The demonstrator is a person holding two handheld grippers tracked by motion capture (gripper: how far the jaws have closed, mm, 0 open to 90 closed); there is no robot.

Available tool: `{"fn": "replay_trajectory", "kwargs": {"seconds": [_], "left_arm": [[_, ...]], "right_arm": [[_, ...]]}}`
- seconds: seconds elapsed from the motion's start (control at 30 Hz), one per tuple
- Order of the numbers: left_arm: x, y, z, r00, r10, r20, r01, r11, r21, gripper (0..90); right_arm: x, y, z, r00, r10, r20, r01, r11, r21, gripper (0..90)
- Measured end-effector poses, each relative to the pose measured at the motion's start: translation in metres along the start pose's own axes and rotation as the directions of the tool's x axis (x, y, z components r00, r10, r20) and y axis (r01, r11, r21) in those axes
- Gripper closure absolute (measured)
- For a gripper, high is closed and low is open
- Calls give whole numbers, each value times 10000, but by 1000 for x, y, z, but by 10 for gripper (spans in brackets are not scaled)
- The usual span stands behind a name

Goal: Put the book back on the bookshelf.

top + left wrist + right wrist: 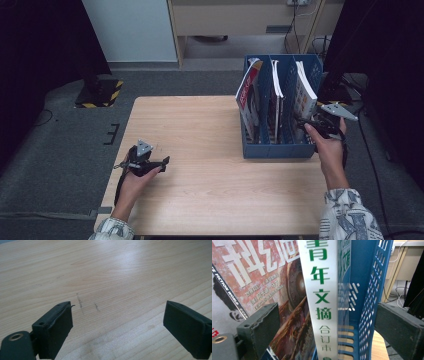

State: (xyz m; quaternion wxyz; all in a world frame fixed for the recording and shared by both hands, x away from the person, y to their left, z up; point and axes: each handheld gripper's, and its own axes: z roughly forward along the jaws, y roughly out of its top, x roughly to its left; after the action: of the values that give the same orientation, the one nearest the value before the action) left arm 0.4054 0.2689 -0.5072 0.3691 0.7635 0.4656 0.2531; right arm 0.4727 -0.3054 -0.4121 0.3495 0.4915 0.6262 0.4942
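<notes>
- High view: wooden tabletop (210,165) with a blue file rack (280,147) sitting on its right side, toward the far edge. The rack has three slots, with a magazine or book standing in each.
- The leftmost one, a red-covered magazine (248,92), leans left with its top tipped out over the rack's edge. The middle magazine (276,85) stands pretty much upright, and the white-spined book (304,90) is in the right slot.
- The left tool (162,162) is held low over the near-left part of the tabletop, well apart from the rack, pointing right. The left hand (135,180) wraps around it, patterned sleeve at the bottom edge.
- Left gripper view: jaws spread wide, nothing between them but bare wood grain with a couple of faint dark scuff marks (87,306).
- The right tool (303,124) is right at the rack's near-right corner, held by the right hand (330,147), grey plate on top.
- Right gripper view: jaws wide here too, not clamped on anything. The white spine with green characters (322,300) stands between them, the red magazine cover (262,277) to its left, and the perforated blue rack wall (372,295) to its right.
- Can't tell whether either pad touches the book.
</notes>
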Motion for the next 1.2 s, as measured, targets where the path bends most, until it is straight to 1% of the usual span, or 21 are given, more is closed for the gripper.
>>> {"fn": "replay_trajectory", "kwargs": {"seconds": [0.13,0.3,0.4,0.57,0.67,1.2], "left_arm": [[0,0,0,10000,28,6,-28,10000,43,84],[0,0,1,10000,-6,-4,6,10000,18,84],[0,0,1,10000,-8,-4,8,10000,21,84],[-1,0,1,10000,-8,-2,8,10000,18,84],[0,-1,1,10000,-7,2,7,10000,21,84],[0,-1,1,10000,-12,0,12,10000,17,84]], "right_arm": [[-1,-1,-3,9999,112,-14,-112,9999,-15,69],[-2,-2,-5,10000,72,11,-72,10000,25,67],[-2,-1,-9,10000,43,-26,-43,10000,-61,69],[-2,-1,-14,9999,121,-85,-122,9999,-93,69],[-2,-2,-16,9999,23,-100,-23,10000,-27,69],[2,-8,-27,9995,30,-315,-25,9999,158,67]]}}
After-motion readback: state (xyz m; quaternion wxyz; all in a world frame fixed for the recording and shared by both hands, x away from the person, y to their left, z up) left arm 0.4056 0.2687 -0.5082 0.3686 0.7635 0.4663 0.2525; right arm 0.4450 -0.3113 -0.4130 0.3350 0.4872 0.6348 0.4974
